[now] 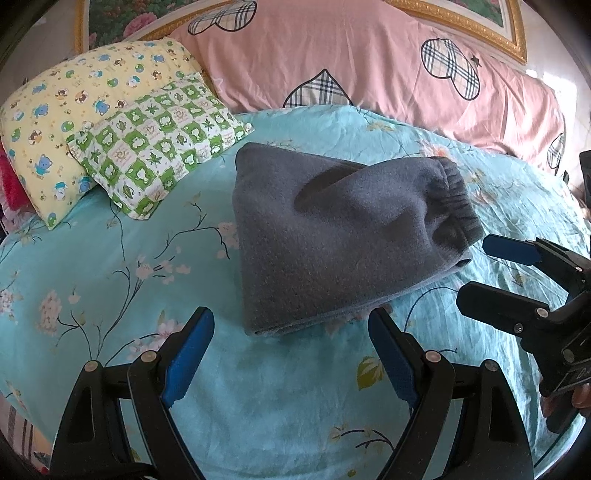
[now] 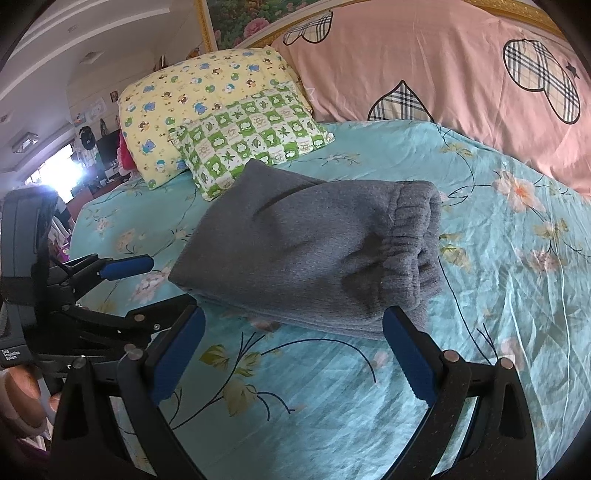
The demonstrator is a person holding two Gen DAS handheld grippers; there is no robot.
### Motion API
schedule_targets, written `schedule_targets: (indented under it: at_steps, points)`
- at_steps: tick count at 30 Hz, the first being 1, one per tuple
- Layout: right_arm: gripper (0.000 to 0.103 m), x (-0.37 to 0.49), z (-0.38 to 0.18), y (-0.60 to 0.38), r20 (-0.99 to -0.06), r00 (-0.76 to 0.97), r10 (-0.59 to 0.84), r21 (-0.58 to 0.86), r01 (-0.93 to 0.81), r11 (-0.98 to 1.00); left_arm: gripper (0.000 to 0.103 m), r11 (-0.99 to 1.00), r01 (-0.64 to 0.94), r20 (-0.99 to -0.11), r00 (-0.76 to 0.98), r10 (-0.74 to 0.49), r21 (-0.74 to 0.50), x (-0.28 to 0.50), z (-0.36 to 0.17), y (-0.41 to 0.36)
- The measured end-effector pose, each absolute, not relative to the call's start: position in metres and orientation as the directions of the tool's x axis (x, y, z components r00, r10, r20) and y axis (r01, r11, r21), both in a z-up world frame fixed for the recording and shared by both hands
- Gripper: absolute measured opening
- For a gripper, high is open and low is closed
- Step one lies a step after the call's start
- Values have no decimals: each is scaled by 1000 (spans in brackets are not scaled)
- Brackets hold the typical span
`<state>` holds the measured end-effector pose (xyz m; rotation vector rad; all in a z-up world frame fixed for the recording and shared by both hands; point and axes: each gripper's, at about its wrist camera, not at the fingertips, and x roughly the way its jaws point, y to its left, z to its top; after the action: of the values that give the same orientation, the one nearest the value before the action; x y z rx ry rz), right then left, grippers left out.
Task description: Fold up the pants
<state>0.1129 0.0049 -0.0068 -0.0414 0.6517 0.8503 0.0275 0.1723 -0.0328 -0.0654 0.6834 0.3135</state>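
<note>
Your left gripper (image 1: pixel 291 350) hovers low over the bed with its blue-padded fingers (image 1: pixel 188 358) spread wide and nothing between them, and your right gripper (image 2: pixel 293 354) does the same, fingers (image 2: pixel 410 358) wide apart and empty. Each one shows at the edge of the other's view, both near the front of the bundle and clear of the cloth. Just beyond the fingertips lie the grey pants (image 1: pixel 332 236), folded into a compact, thick stack on the turquoise floral bedsheet (image 1: pixel 110 280); the elastic waistband (image 1: pixel 454 195) bunches at the stack's right end, and the folded edges face you. Past the pants, to the left, a green-and-white checked pillow (image 1: pixel 159 144) rests partly on a larger yellow cartoon-print pillow (image 1: pixel 74 107); the checked one sits near the pants' far corner. Farther back, a pink duvet with plaid hearts (image 1: pixel 369 62) is heaped along the head of the bed, beneath a gold-framed floral picture (image 1: pixel 506 29).
</note>
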Motion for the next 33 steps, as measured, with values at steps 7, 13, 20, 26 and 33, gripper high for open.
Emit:
schedule_targets:
  at_steps: [7,13,20,26,33]
  points:
    - [97,112,-7,5,-548,482,684,213,-710,671,86,951,-305,-624,735,267,47,27,-32,170]
    - [97,113,-6,5,-545,487,682,213,-707,675,86,950,-310,-624,735,265,39,29,-31,172]
    - [97,116,-6,0,-536,503,678,225,-690,688,86,945,-326,-604,748,273,24,30,-25,175]
    - [97,115,-1,-3,-527,515,676,222,-684,694,86,940,-340,-584,757,294,33,34,-15,176]
    - [97,117,1,-9,-521,523,674,227,-677,701,86,941,-337,-579,758,300,46,44,-10,173]
